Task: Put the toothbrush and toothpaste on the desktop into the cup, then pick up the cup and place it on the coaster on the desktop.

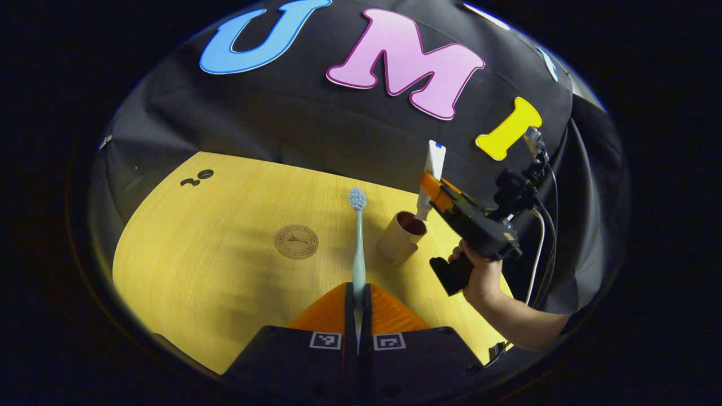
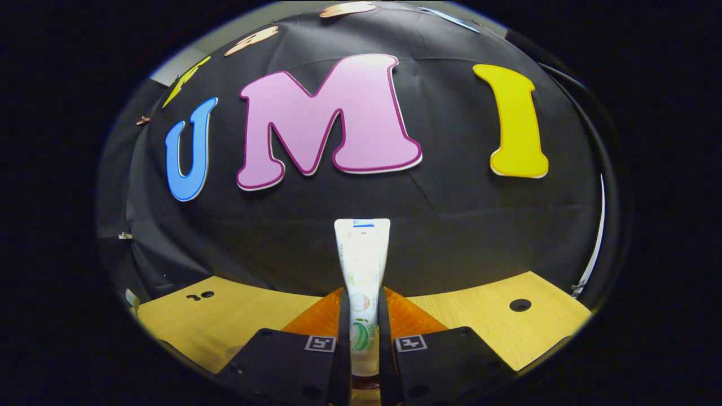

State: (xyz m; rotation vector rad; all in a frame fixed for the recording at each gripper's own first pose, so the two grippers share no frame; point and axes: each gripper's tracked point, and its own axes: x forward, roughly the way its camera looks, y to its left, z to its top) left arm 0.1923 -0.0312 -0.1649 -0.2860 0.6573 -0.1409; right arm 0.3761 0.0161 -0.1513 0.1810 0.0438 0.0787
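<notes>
While the left gripper (image 1: 357,296) has its jaws closed on the handle of the toothbrush (image 1: 357,248), the brush stands nearly upright between them above the desk (image 1: 186,282), bristle head at the top. Beyond it on the desk lie the round coaster (image 1: 296,241) to the left and the cup (image 1: 401,235) to the right, well apart. Farther right, a hand (image 1: 476,270) holds the right gripper (image 1: 434,189), whose jaws are clamped on the toothpaste (image 2: 362,270); the tube stands upright between them, its lower end inside the cup's mouth.
</notes>
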